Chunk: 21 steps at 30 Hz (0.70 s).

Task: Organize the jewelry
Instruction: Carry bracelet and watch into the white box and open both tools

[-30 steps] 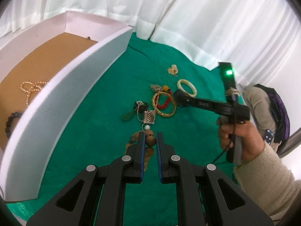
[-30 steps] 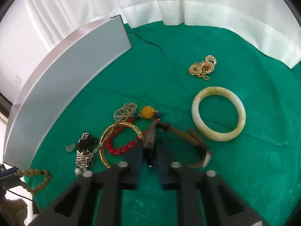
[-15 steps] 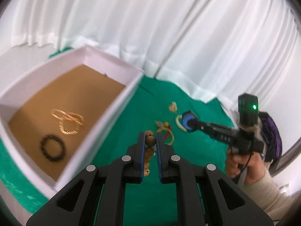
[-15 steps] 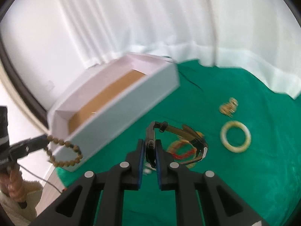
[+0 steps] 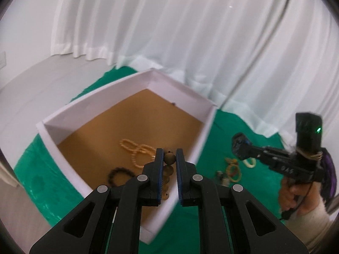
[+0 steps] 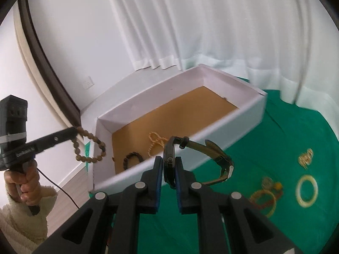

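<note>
Your left tongs (image 5: 169, 158) pinch wooden bead bracelet (image 6: 89, 146) over box (image 6: 243, 114); right tongs (image 6: 168, 165) clamp watch (image 6: 199, 158) beside box. Inside box: pearl strand (image 5: 137, 150), black bracelet (image 5: 118, 174). Worktop (image 6: 296, 131) beyond box holds bangle (image 6: 307, 190), red beads (image 6: 263, 201), gold charms (image 6: 306, 157).

Both cameras look forward and down from high over the white box (image 5: 203, 131) (image 6: 239, 124); each view shows the other gripper.

Two claws (image 5: 169, 156), one box (image 6: 233, 124).
</note>
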### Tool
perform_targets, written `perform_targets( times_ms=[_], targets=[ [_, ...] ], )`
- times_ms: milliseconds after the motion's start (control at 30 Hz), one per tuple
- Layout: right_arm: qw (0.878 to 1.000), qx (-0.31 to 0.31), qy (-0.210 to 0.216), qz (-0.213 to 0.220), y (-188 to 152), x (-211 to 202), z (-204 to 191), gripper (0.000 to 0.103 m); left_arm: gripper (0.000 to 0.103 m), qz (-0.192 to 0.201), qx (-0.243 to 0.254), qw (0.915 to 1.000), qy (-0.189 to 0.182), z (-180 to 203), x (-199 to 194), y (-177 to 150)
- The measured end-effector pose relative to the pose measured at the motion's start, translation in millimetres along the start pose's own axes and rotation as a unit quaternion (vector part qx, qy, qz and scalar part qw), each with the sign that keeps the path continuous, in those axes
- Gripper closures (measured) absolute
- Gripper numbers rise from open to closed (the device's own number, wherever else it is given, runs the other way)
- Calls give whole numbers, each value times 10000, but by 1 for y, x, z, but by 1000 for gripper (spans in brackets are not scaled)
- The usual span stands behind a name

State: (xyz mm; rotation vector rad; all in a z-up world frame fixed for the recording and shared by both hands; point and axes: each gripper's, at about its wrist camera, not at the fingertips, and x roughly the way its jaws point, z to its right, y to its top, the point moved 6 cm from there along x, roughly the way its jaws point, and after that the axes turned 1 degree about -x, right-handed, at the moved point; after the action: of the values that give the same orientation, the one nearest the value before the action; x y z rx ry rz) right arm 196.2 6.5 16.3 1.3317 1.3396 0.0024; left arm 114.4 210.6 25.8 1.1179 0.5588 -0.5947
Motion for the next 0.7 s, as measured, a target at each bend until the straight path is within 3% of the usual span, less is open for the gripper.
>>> perform_targets(
  times_ms=[300,467,600,700],
  targets=[
    [9984,-449,98,-330,51,96,-17,92,94,-288,-177,9980,542,-55,60,6],
    [9947,-697,-146,-736,51,153,-5,92,94,-556,-261,9952,758,-75,91,2],
    [9929,-576,-245,-1016,44,176,8,90,92,-783,-283,9929,849,-80,101,-9],
    [9925,-504,-295,-1071,38,174,13,89,68,-772,-322,9929,843,-77,97,-15]
  ],
)
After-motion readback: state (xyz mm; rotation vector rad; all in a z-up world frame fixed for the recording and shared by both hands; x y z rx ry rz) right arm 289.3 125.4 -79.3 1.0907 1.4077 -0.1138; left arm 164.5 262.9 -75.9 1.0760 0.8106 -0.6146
